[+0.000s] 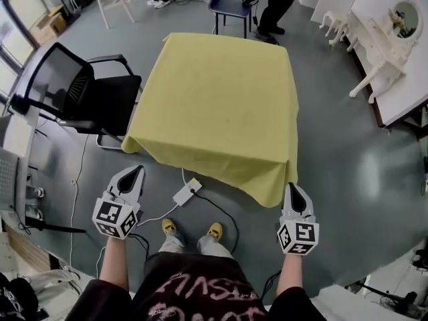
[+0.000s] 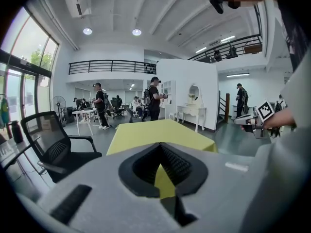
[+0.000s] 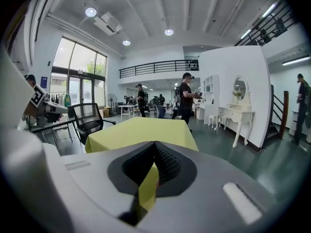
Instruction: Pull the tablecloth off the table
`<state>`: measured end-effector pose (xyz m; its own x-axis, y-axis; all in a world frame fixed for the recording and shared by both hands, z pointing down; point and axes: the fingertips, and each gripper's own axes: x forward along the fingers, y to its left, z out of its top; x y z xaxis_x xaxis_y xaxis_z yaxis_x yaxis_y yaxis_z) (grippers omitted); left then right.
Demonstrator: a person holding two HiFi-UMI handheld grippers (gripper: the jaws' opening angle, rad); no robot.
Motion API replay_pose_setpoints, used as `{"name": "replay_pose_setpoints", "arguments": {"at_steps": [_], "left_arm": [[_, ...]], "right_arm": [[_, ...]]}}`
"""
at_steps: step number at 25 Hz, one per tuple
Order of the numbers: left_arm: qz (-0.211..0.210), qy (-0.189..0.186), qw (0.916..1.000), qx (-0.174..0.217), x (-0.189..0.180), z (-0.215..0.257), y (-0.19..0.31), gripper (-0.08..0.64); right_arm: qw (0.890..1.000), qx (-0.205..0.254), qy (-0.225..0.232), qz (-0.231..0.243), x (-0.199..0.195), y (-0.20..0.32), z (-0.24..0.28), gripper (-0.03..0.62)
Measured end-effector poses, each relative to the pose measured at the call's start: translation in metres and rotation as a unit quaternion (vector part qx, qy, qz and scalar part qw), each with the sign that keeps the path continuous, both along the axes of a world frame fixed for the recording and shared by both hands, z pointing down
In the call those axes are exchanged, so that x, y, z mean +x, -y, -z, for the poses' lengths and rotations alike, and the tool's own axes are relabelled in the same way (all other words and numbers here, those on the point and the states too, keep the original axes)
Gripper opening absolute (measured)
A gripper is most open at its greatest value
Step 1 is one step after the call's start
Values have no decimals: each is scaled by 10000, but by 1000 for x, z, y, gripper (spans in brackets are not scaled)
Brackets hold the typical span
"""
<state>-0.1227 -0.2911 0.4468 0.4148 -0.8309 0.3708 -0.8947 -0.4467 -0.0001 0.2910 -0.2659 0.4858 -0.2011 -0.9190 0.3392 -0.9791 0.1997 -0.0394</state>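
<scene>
Tablecloth (image 1: 221,105): yellow, spread over the table, near hem hanging | handling: soft, light, likely to slide and bunch | hold: the two near corners | left gripper (image 1: 138,171) and right gripper (image 1: 291,188): each pinched closed on the hem

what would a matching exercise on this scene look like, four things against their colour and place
Things:
1 tablecloth
2 office chair
3 power strip
4 dressing table

Descriptions:
a white, on the floor just ahead of the person's yellow shoes
b black, at the left of the head view
c white, with an oval mirror, at the far right
d yellow, spread out in the middle

Pairs: 1-d, 2-b, 3-a, 4-c
</scene>
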Motion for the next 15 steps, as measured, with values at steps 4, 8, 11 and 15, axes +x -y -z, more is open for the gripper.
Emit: {"name": "replay_pose_setpoints", "arguments": {"at_steps": [4,8,11,15], "left_arm": [[-14,25,10000,-95,-10,-13,7,5],[-83,2,9998,-154,-18,-23,17,5],[-133,-18,9997,-226,-23,-32,26,5],[-184,-38,9993,-335,-35,-46,32,5]], "right_arm": [[10000,-50,-71,-22,-2,6,-8,12],[9998,-108,-128,-90,-8,12,-14,12],[9996,-169,-175,-111,-16,15,-17,12],[9992,-292,-247,-82,-29,18,-28,12]]}}
